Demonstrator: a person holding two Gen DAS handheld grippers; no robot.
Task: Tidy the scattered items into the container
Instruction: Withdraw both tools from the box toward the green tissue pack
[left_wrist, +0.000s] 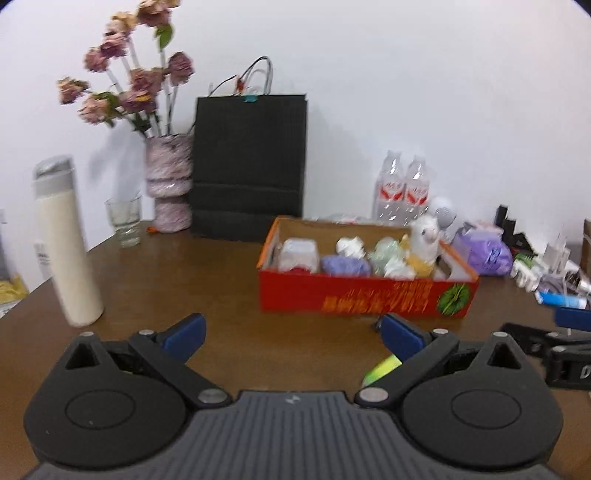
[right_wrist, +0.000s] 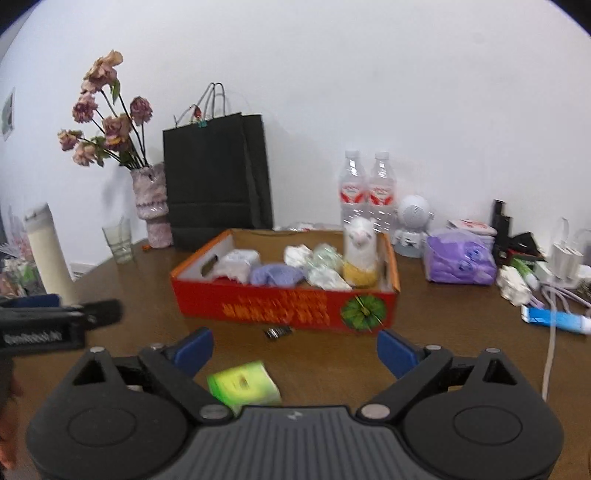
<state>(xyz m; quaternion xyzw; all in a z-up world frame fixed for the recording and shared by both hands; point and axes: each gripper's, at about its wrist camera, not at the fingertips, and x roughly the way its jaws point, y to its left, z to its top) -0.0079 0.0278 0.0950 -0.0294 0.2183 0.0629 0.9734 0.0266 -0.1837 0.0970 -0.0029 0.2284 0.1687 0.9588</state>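
green packet (right_wrist: 243, 386) (blurred), partly behind right gripper (right_wrist: 293, 349)

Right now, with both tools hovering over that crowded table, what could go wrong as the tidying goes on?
The green packet lies close under the open right tool, partly hidden by its body, so a grab could miss or shove it. The small dark clip sits right against the red box and looks awkward to pinch. The box is already fairly full, with the toy alpaca standing upright, so dropping more in might topple it.
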